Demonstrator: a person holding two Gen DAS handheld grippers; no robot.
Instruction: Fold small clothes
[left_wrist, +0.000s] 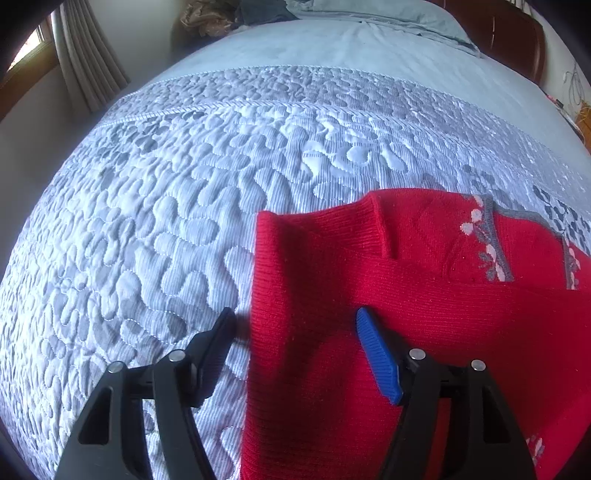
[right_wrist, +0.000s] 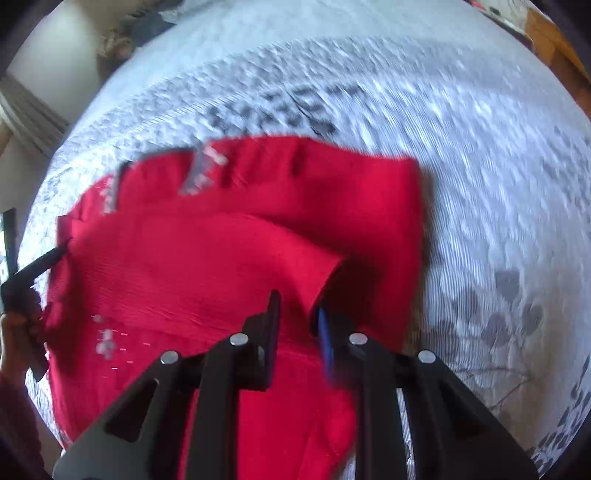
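A small red knit sweater (left_wrist: 424, 295) with grey and pink flower trim lies on the quilted bed, a sleeve folded across its body. My left gripper (left_wrist: 295, 317) is open, its jaws straddling the sweater's left edge, the blue-padded finger (left_wrist: 376, 354) over the knit and the black finger (left_wrist: 218, 339) over the quilt. In the blurred right wrist view the sweater (right_wrist: 221, 258) fills the middle. My right gripper (right_wrist: 297, 310) is open just above it, at the cuff of the folded sleeve (right_wrist: 325, 273). The left gripper's finger (right_wrist: 40, 264) shows at the sweater's left edge.
A blue-grey quilted bedspread (left_wrist: 184, 221) covers the bed. Pillows (left_wrist: 369, 14) and a dark wooden headboard (left_wrist: 517, 40) are at the far end. Curtains (left_wrist: 85, 62) and a window are at far left. A pile of clothes (left_wrist: 210, 18) lies at the far left corner.
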